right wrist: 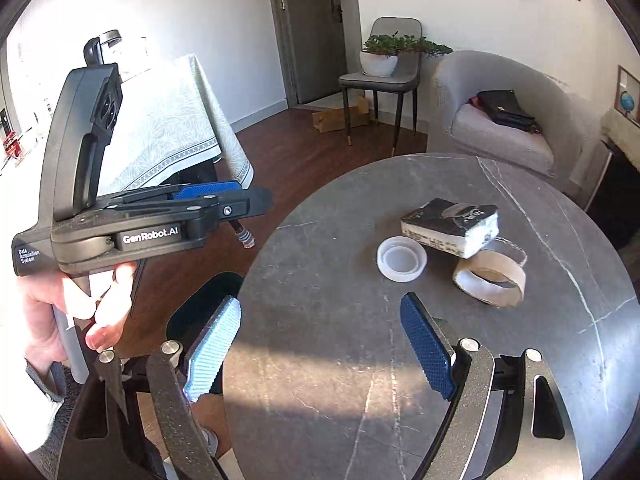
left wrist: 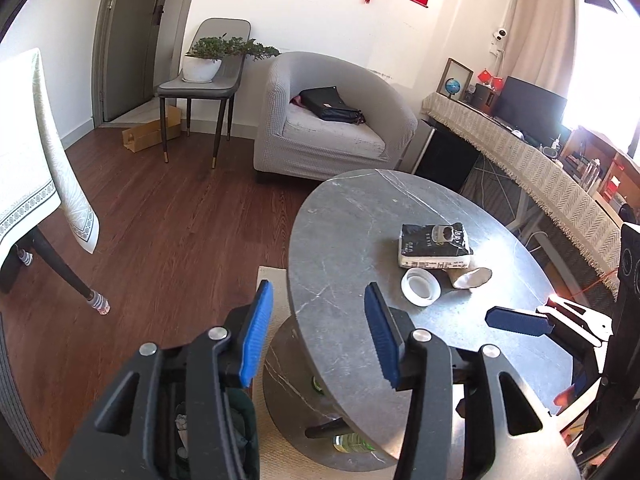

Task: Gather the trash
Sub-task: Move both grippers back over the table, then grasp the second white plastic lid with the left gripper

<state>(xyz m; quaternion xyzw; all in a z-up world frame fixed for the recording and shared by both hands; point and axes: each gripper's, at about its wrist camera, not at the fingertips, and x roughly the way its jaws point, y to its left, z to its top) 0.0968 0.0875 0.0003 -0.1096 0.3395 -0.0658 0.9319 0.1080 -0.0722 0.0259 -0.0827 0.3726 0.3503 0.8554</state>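
Observation:
On the round grey marble table (left wrist: 352, 220) (right wrist: 340, 380) lie a black-and-white tissue pack (left wrist: 434, 246) (right wrist: 450, 224), a white plastic lid (left wrist: 421, 286) (right wrist: 401, 259) and a flattened cardboard roll core (left wrist: 472, 278) (right wrist: 490, 280). My left gripper (left wrist: 319, 296) (right wrist: 240, 196) hovers open over the table's left edge, held by a hand, with nothing between its blue pads. Open and empty too, my right gripper (right wrist: 320, 304) hangs above the table's near side, short of the lid. One of its fingers (left wrist: 516, 320) shows in the left wrist view. A dark bin (left wrist: 240, 432) (right wrist: 192, 308) stands on the floor beside the table.
A grey armchair (left wrist: 332, 120) holding a black bag stands beyond the table. Left of it is a chair (left wrist: 200, 88) bearing a potted plant, with a cardboard box (left wrist: 148, 132) on the floor. A cloth-covered table (left wrist: 36, 160) is at left, a long desk (left wrist: 540, 168) at right.

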